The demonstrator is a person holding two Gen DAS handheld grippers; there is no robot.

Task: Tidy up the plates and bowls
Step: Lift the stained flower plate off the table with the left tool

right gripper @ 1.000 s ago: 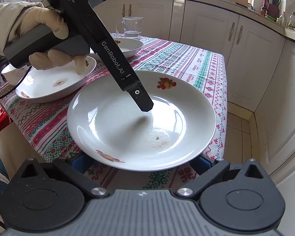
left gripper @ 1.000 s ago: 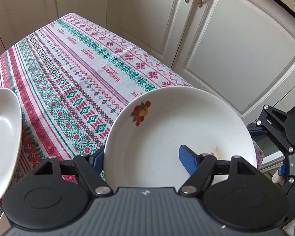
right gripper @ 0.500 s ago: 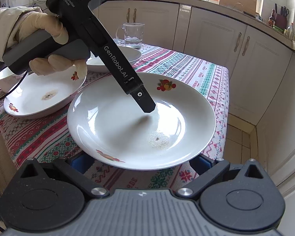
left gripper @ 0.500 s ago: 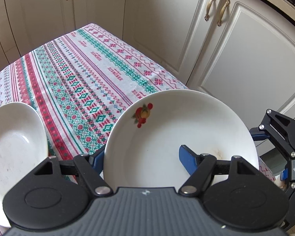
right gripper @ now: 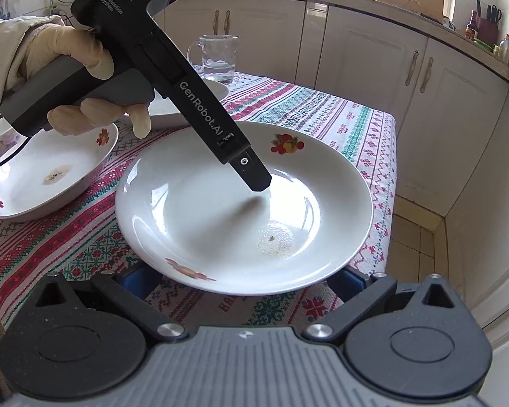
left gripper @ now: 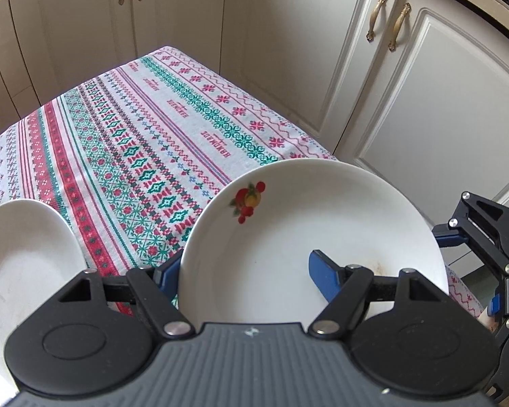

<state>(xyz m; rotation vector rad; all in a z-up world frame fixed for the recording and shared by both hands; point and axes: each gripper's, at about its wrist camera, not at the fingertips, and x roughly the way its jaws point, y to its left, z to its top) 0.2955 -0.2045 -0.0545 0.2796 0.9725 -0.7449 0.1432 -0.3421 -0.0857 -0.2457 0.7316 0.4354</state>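
Nearby, second plate (right gripper: 44, 176) and glass mug (right gripper: 219, 56)

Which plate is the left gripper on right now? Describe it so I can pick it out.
On the patterned tablecloth, look at the corner nearest the cream cabinets. The big white plate there is the one; the left gripper straddles its rim. Unlike the smaller plate beside it, it overhangs the table edge.
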